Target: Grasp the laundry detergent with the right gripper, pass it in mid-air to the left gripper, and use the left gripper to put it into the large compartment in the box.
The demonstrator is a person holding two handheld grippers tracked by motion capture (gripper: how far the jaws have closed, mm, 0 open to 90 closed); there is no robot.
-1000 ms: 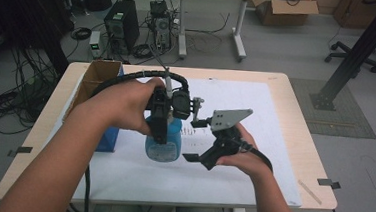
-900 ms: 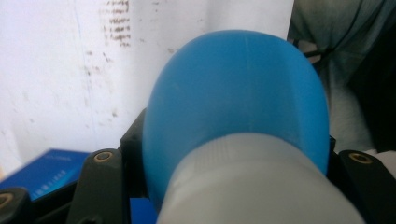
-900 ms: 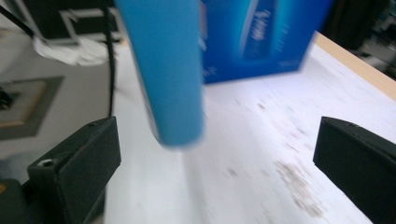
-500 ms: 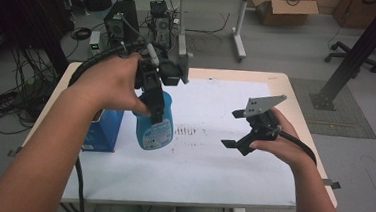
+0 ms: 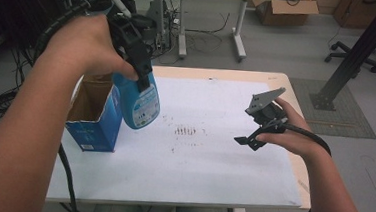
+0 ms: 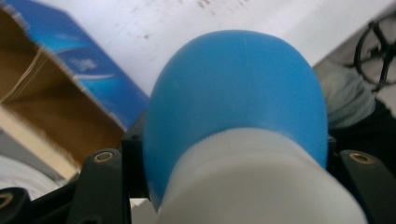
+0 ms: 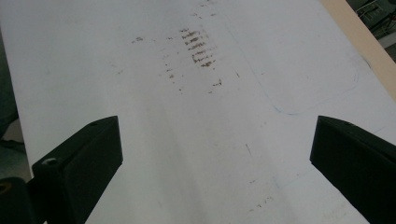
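At the upper left of the high view, the left gripper pinches a blue bottle by its neck (white collar close to its camera), held above the open blue box. At centre right, the right gripper hovers over the white sheet, jaws spread and empty.
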